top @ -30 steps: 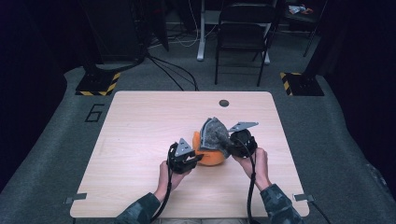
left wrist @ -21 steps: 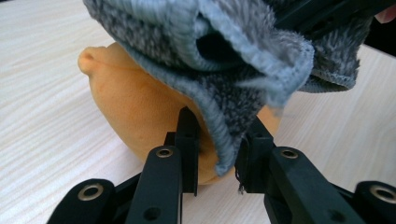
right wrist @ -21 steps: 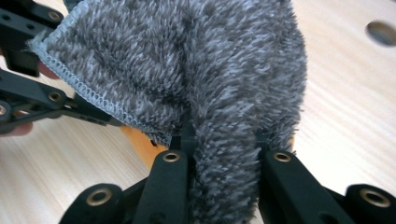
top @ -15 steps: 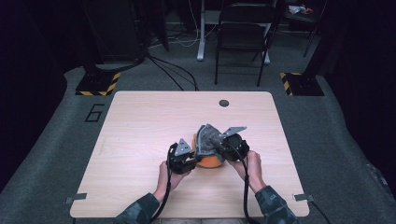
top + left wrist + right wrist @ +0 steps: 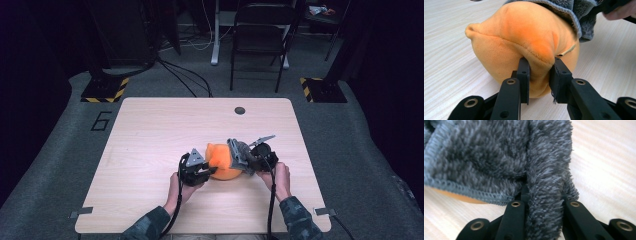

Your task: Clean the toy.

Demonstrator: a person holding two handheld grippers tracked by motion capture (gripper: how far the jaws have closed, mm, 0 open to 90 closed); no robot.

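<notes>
An orange plush cushion [image 5: 220, 165] lies on the wooden table [image 5: 150, 130], near its front middle. My left gripper [image 5: 202, 170] stands at the cushion's left side and is shut on a fold of the orange plush [image 5: 524, 37], pinched between both pads [image 5: 539, 62]. A grey fuzzy cloth cover [image 5: 237, 152] drapes over the cushion's right top. My right gripper [image 5: 248, 162] is shut on a bunched ridge of that grey cloth [image 5: 486, 157], low beside the cushion [image 5: 544, 192]. A sliver of orange [image 5: 456, 196] shows under the cloth's stitched hem. The grey cloth's edge [image 5: 579, 15] overlaps the cushion's top.
A small dark round grommet [image 5: 240, 110] sits at the table's far side. Beyond the table stands a folding chair [image 5: 260, 35]. Black-and-yellow striped bases [image 5: 105, 90] sit on the floor at both far corners. Bare tabletop stretches left of the cushion.
My right gripper has sunk and moved left with the grey cloth, bringing it down against the orange cushion. The left gripper has kept its place and grip.
</notes>
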